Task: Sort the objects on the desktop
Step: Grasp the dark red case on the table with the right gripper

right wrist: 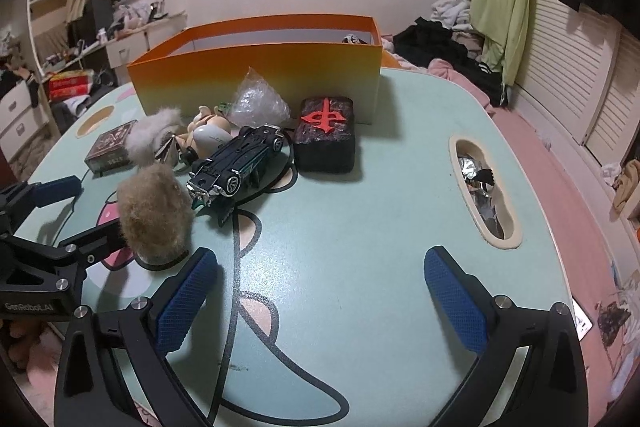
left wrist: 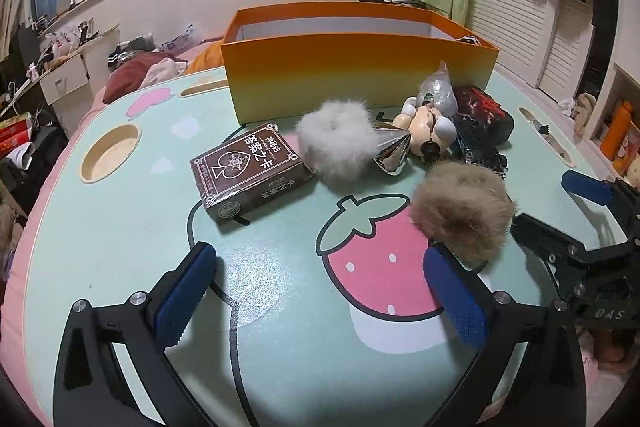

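Here, left hand-held gripper (left wrist: 320, 291) spread wide over the printed strawberry, nothing between the blue pads. Right hand-held gripper (right wrist: 320, 297) likewise spread and empty, low over bare mint-green bench (right wrist: 380, 227).

Just beyond the left gripper's right pad: brown fluffy pom-pom (left wrist: 464, 213), touching or nearly so. Further out: grey-white fluffy pom-pom (left wrist: 338, 143), brown rectangular card box (left wrist: 250, 173), shiny silver cone (left wrist: 392, 151), small cream figurine (left wrist: 424, 125), crinkled clear plastic bag (left wrist: 438, 89), dark toy car (right wrist: 236, 163) lying on its side, black block with a red character (right wrist: 326, 135). Behind everything, tall orange cardboard box (left wrist: 352, 67), open-topped, likely the sorting target.

Risks, as judgement: soft fur slipping or squashing under a shallow pinch; neighbouring cone or car nudged during a reach into the crowded cluster; both grippers colliding near the brown pom-pom.

Count: two pom-poms, one each of card box, cone, figurine, bag, car, block, orange box.
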### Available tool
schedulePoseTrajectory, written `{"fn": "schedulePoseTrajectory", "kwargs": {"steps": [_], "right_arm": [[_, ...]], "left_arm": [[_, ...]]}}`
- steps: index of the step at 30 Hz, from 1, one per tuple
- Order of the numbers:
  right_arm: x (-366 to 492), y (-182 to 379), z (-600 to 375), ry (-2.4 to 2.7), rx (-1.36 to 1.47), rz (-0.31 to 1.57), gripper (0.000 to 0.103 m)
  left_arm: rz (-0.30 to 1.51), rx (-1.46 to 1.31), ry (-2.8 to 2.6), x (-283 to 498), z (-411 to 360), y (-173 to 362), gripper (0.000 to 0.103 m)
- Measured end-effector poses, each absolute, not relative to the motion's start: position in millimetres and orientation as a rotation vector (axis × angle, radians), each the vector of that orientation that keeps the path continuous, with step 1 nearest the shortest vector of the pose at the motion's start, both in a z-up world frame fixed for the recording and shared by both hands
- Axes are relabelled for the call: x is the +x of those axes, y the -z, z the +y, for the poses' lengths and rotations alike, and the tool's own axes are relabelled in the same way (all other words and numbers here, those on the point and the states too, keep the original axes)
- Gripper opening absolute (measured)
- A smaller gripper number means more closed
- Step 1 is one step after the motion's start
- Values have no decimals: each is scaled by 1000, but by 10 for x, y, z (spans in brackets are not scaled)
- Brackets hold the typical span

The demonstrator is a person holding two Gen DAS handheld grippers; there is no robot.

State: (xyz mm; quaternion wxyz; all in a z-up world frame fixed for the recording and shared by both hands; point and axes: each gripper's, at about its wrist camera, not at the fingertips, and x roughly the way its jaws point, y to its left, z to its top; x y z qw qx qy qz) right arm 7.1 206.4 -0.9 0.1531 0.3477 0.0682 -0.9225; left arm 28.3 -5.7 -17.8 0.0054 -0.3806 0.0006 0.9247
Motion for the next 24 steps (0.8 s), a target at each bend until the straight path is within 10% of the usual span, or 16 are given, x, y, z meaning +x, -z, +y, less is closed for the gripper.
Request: {"fn": "schedulePoseTrajectory", "kwargs": {"steps": [4,24], "right_arm": [[57,-99,2201,2678,976,92,62],[-810,-260,2191,2632,1111,-154,39]], "left_arm": [[-5,-1190,-2892,270,-64,172,103],[1,-1189,-2868,258,-53,153,103]]}}
